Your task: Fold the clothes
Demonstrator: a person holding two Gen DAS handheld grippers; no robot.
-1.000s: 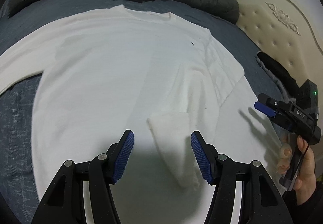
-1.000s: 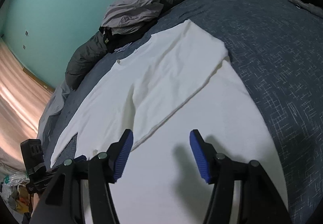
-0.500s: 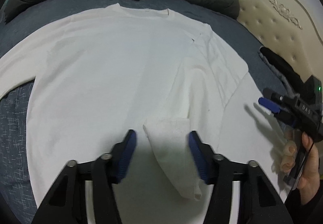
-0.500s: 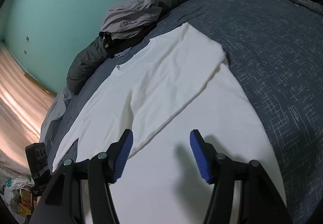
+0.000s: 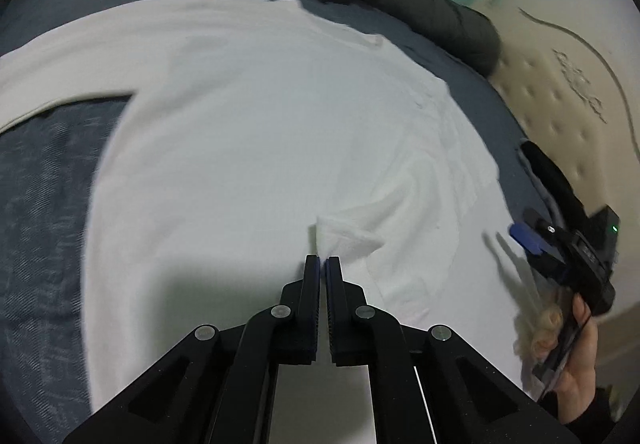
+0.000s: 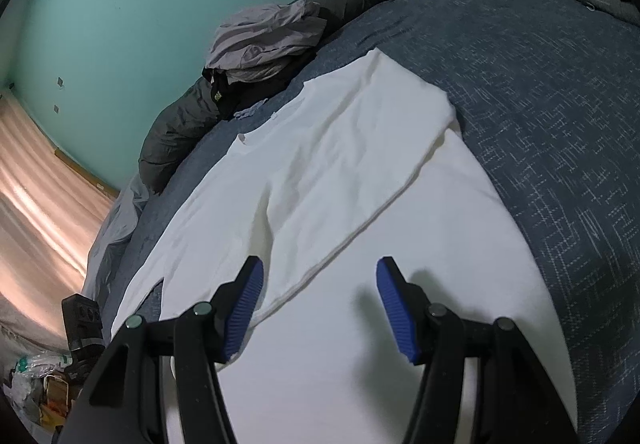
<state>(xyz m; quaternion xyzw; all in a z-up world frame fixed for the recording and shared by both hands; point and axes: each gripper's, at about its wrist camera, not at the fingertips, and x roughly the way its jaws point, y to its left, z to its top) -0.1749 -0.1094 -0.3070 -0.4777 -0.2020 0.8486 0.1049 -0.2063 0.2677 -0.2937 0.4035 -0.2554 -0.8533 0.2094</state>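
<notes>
A white long-sleeved shirt (image 5: pixel 240 144) lies spread flat on the blue bed cover (image 5: pixel 40 224). Its right sleeve is folded in across the body. My left gripper (image 5: pixel 322 262) is shut on the sleeve cuff (image 5: pixel 344 238), which bunches up just past the fingertips. In the right wrist view the shirt (image 6: pixel 340 164) runs away toward its collar, with the folded sleeve edge crossing between the fingers. My right gripper (image 6: pixel 319 304) hovers open over the shirt's lower part, with nothing between its pads. It also shows at the right of the left wrist view (image 5: pixel 528 240), held by a hand (image 5: pixel 572 364).
A pile of grey and black clothes (image 6: pixel 264 40) and a dark puffy jacket (image 5: pixel 440 24) lie along the far side of the bed. A cream padded headboard (image 5: pixel 560 92) stands at the right, with a black garment (image 5: pixel 548 172) beside it. Bags sit on the floor (image 6: pixel 36 384).
My left gripper has closed from wide open onto the sleeve cuff and shifted sideways, drawing the cuff up into a bunch. The right gripper has stayed in place, still open.
</notes>
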